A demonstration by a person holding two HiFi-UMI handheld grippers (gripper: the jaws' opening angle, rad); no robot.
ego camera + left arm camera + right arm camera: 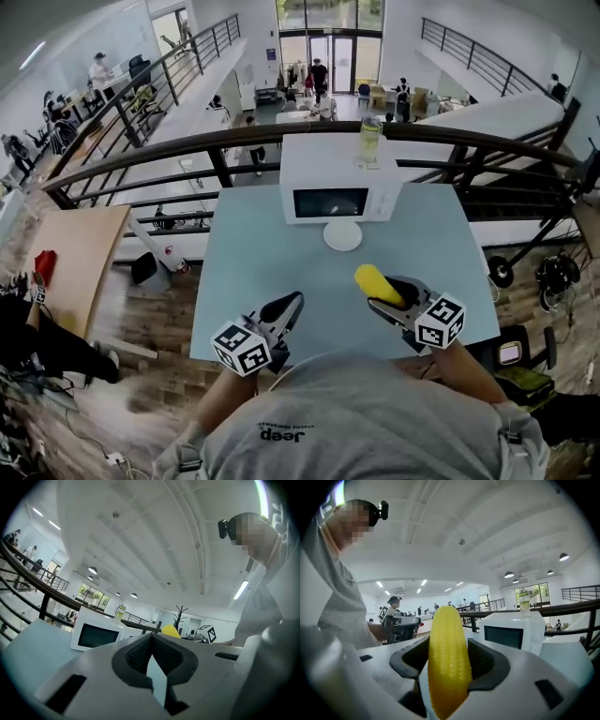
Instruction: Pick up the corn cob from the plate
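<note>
The yellow corn cob (447,663) stands between the dark pads of my right gripper (448,641), which is shut on it. In the head view the corn cob (377,282) sticks out ahead of the right gripper (388,292), held above the near right part of the pale blue table (272,253). The small white plate (343,235) lies bare in front of the microwave. My left gripper (293,302) hovers near the table's front left, its jaws shut with their tips touching and nothing between them. In the left gripper view the left gripper (152,635) points level and the corn cob's tip (169,630) shows behind it.
A white microwave (342,178) stands at the table's far edge with a clear bottle (370,138) on top. A dark railing (187,150) runs behind the table, with a lower floor and people beyond. A wooden table (75,253) stands to the left.
</note>
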